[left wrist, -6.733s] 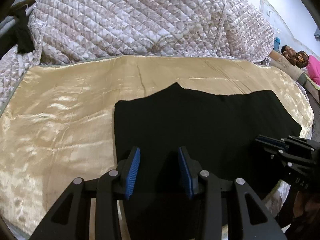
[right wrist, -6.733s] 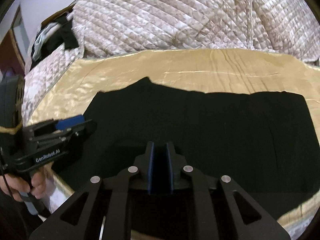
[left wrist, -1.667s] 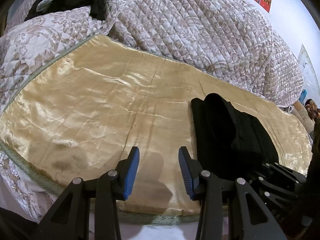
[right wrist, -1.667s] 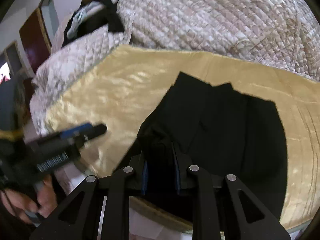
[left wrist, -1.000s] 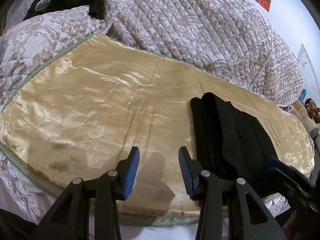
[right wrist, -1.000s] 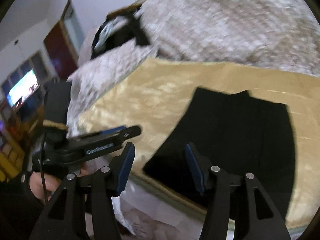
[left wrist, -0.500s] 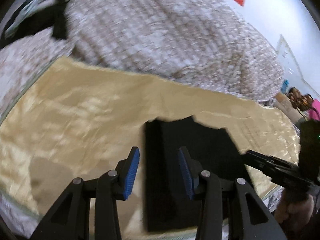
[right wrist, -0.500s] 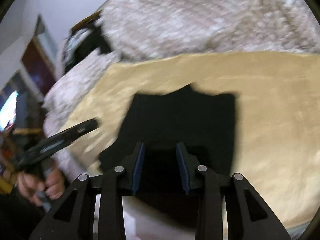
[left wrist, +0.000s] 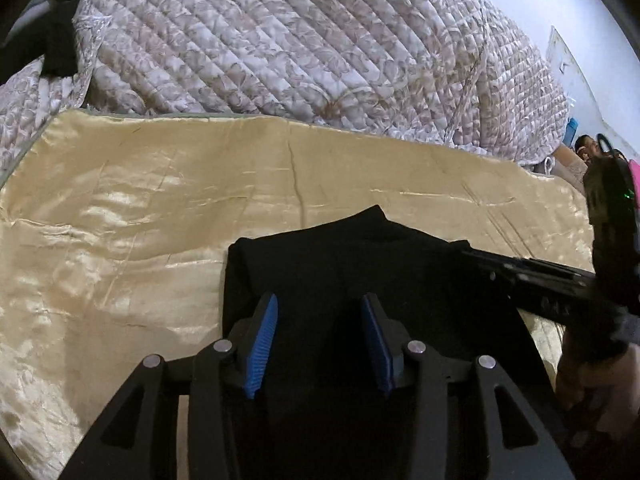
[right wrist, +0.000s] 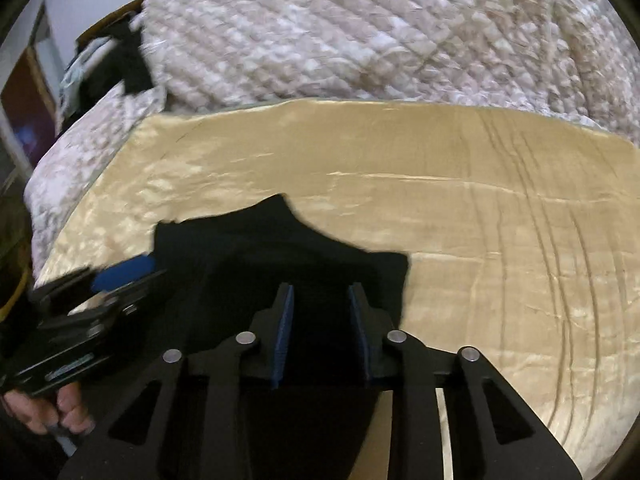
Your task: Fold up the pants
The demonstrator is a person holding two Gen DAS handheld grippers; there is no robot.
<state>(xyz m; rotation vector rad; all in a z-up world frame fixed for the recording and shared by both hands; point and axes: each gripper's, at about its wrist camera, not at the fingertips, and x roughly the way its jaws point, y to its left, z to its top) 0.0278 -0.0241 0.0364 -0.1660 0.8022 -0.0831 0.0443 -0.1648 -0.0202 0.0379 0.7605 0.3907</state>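
Observation:
The black pants [left wrist: 352,264] lie folded into a compact block on the gold satin sheet [left wrist: 120,220]. They also show in the right wrist view [right wrist: 260,248]. My left gripper [left wrist: 318,316] is open and empty, its blue pads just over the near left part of the pants. My right gripper [right wrist: 320,312] is open and empty over the near right part of the pants. The right gripper also shows in the left wrist view [left wrist: 532,280], over the pants' right edge. The left gripper also shows in the right wrist view [right wrist: 116,276], by their left edge.
A bunched quilted bedspread [left wrist: 300,40] rises behind the sheet and wraps its left end. Dark clothes [right wrist: 120,64] hang at the far left. The sheet [right wrist: 500,240] stretches wide to the right of the pants. Cluttered items [left wrist: 580,148] stand at the far right.
The pants went from a long strip to a compact folded block. My right gripper let go of the cloth and opened. Both grippers have swung back over the near edge of the pants.

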